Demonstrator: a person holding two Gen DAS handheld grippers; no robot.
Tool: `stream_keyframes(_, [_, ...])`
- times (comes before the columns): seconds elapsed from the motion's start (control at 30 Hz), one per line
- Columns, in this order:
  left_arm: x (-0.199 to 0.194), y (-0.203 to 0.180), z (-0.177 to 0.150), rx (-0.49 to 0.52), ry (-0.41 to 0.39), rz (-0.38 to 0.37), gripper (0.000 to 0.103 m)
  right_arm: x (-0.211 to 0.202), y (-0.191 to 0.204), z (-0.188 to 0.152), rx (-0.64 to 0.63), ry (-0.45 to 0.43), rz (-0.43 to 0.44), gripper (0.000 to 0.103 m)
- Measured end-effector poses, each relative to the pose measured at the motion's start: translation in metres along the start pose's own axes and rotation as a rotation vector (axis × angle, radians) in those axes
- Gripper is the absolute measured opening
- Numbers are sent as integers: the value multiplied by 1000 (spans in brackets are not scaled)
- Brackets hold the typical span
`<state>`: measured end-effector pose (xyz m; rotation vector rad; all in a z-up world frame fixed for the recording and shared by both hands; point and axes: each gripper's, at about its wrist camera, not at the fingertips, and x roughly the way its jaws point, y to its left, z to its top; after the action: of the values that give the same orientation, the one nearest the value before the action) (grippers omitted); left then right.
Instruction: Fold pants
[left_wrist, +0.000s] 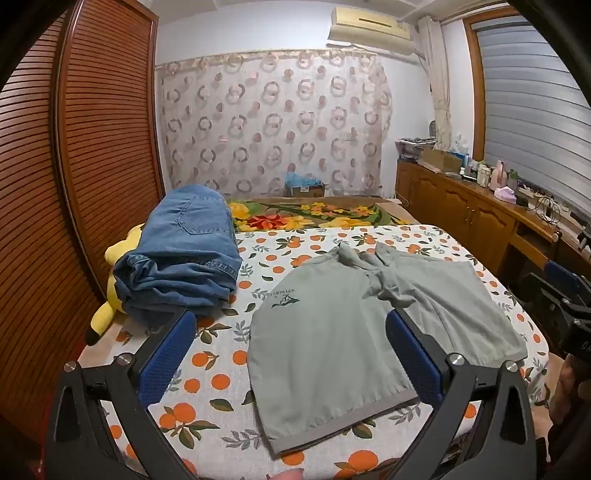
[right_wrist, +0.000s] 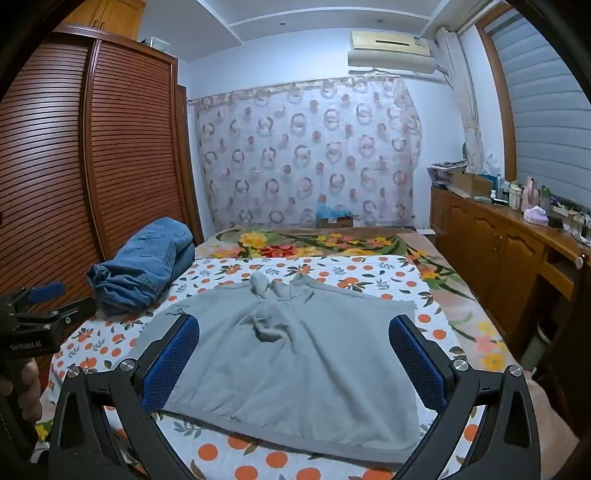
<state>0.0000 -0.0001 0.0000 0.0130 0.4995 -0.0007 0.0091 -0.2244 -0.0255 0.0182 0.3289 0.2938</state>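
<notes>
Both tools, left tool (left_wrist: 291, 339) and right tool (right_wrist: 295, 343), hover released; flat grey-green cotton shorts (left_wrist: 354, 317) lie just ahead of them.

One pair of grey shorts (right_wrist: 295, 354) lies spread on one bed (right_wrist: 332, 273), beyond the fingers (right_wrist: 173, 354) of the right gripper (right_wrist: 295, 363). One folded pair of blue jeans (left_wrist: 184, 254) sits beyond and left of the left gripper (left_wrist: 291, 358), with one yellow plush toy (left_wrist: 110, 299) beside it. Two grippers are in play, each with two blue-padded fingers set wide apart. Beneath the shorts are two covers: one orange-print sheet (left_wrist: 317, 240) and one floral blanket (left_wrist: 314, 214). One wardrobe (left_wrist: 92, 147), one patterned curtain (left_wrist: 273, 122), one air conditioner (left_wrist: 369, 26) and one cardboard box (left_wrist: 306, 188) complete the room.
</notes>
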Motion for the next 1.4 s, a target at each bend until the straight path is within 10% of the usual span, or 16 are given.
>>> stream_keyframes(1.4, [-1,-1,-1,0,0,-3,103,0,1,-2,0,5,4,102])
